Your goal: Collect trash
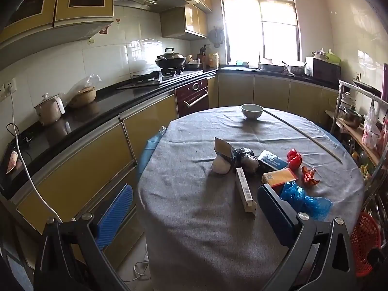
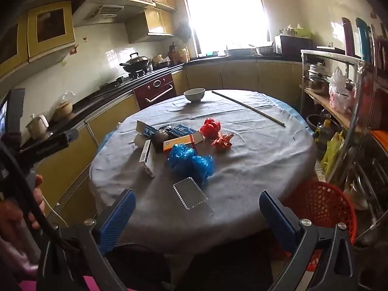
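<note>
Round counter [image 2: 254, 160] draped in grey cloth, seen from both wrist cameras. The trash lies in a loose cluster near the middle: a crumpled blue plastic bag [image 2: 191, 161], a red crumpled wrapper [image 2: 210, 127], an orange-red foil wrapper [image 2: 222, 143], an orange box [image 2: 181, 141], a dark blue packet [image 2: 181, 129], a black crumpled bag [image 2: 163, 133] and a long white carton [image 2: 148, 157]. The carton's long axis runs from the near edge toward the far side, barcode end nearest the cameras. A flat clear packet [image 2: 191, 195] lies alone, just nearer than the blue bag. A white bowl [image 2: 194, 94] and a thin rod [image 2: 247, 108], lying diagonally, rest at the far side. A red basket [image 2: 322, 203] stands beside the counter at right. Left gripper [image 1: 194, 215] and right gripper [image 2: 196, 218]: jaws wide, empty, above the near edge, angled down toward the cluster.
</note>
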A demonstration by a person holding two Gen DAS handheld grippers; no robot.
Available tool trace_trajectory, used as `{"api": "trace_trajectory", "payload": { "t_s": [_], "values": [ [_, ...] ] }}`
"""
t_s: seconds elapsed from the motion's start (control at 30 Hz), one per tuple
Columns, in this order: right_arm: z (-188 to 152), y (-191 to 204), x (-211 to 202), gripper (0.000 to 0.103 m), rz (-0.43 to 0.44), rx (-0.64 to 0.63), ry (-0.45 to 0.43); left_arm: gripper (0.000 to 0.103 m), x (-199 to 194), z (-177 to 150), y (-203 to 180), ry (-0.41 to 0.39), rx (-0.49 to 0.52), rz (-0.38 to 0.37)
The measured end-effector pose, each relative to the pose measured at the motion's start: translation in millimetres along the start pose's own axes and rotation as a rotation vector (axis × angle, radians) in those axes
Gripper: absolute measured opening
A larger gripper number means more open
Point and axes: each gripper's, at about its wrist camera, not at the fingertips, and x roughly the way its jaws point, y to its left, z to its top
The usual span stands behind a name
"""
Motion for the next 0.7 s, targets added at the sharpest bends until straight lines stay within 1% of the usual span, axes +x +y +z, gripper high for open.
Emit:
{"api": "trace_trajectory", "payload": {
  "t_s": [0.13,0.17,0.23,0.27,0.5,0.6,0.7],
  "values": [
    [9,0,16,0.103,0.043,-0.003,0.090,0.102,1,-2,-1,0.004,0.001,0.003],
    [7,-3,26,0.103,0.055,-0.004,0.105,0.102,1,-2,-1,0.004,0.002,0.003],
    [4,3,36,0.103,0.069,-0.008,0.124,0.102,1,-3,-1,0.005,0.006,0.004],
    [6,2,40,0.103,0.071,-0.011,0.121,0.102,2,-3,-1,0.005,0.007,0.004],
    [16,13,37,0.103,0.068,-0.079,0.109,0.102,5,-5,-2,0.013,0.010,0.006],
    [20,11,43,0.103,0.095,-0.067,0.111,0.102,7,-6,-2,0.018,0.014,0.010],
    [23,9,47,0.103,0.142,-0.019,0.129,0.102,11,-7,-2,0.027,0.012,0.015]
  ]
}}
